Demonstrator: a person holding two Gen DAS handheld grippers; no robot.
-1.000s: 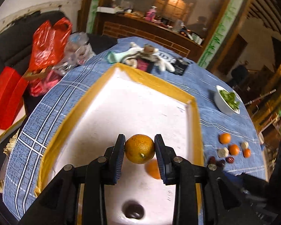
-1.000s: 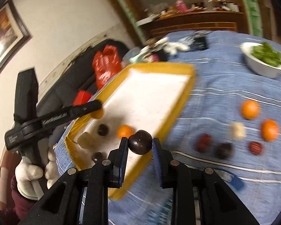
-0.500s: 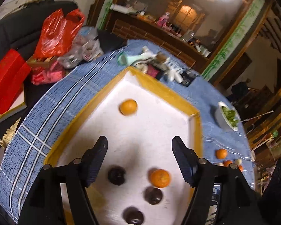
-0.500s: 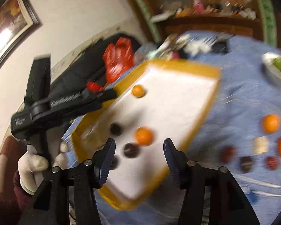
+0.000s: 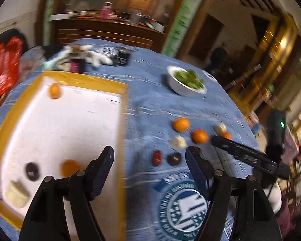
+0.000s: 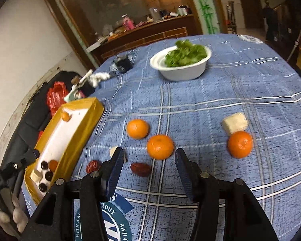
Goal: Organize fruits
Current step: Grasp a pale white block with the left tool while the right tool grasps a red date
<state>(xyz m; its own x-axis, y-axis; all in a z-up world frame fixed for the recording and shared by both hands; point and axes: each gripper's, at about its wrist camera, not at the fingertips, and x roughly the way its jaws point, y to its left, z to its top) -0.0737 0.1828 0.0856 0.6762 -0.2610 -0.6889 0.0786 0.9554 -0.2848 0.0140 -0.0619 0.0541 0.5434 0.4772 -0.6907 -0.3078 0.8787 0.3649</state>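
Note:
A yellow-rimmed white tray at the left holds two oranges, dark round fruits and a white piece. Loose on the blue cloth lie three oranges, white pieces, a red date and a dark date. My left gripper hangs open and empty over the tray's right edge, beside the dates. My right gripper is open and empty just in front of the middle orange. It also shows in the left wrist view, right gripper.
A white bowl of greens stands farther back on the table. White gloves and a dark box lie at the far edge. A red bag sits off the table's left. A gloved hand holds the left gripper.
Both grippers opened: the left let its orange go and the right its dark fruit, both now in the tray. Both then swung right, from the tray toward the loose fruit.

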